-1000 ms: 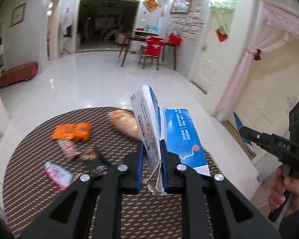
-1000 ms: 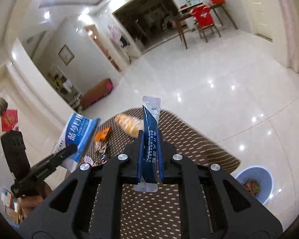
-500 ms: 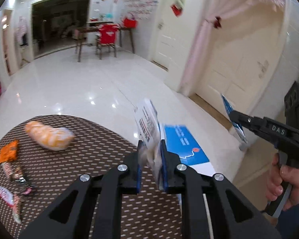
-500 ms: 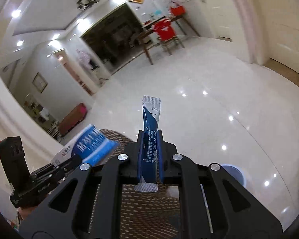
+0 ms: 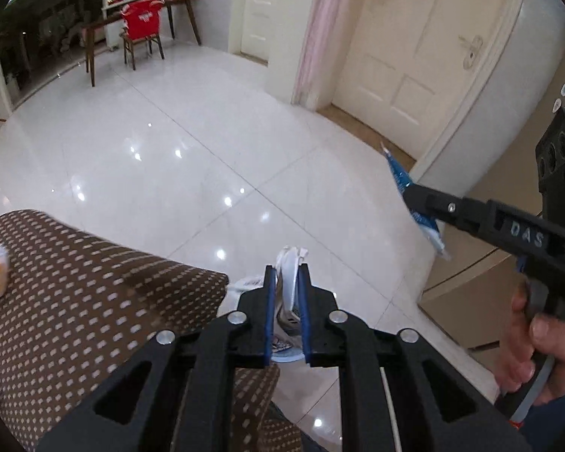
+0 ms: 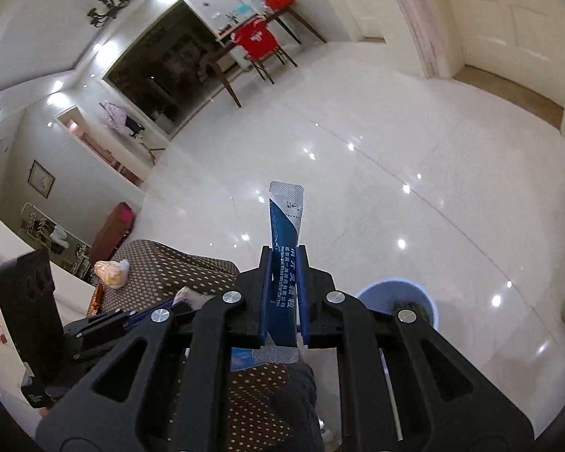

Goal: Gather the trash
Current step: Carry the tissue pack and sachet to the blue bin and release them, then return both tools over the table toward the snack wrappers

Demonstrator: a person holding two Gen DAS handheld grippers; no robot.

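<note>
My left gripper holds a blue and white box edge-on past the table's right edge; its jaws are closing on it. In the right wrist view this gripper shows low at the left. My right gripper is shut on a dark blue sachet that stands upright between the pads, over the floor. A round blue bin with trash inside stands on the floor just right of it. In the left wrist view the right gripper and the sachet appear at the right, held by a hand.
A table with a brown dotted cloth lies to the left, with an orange bag on it. Glossy white tile floor spreads ahead. A white door and pink curtain stand at the far right; a red chair is far back.
Both grippers swung right off the table and tilted down, each keeping its item. The table and its wrappers slid out to the left. The blue bin came closer in the right wrist view.
</note>
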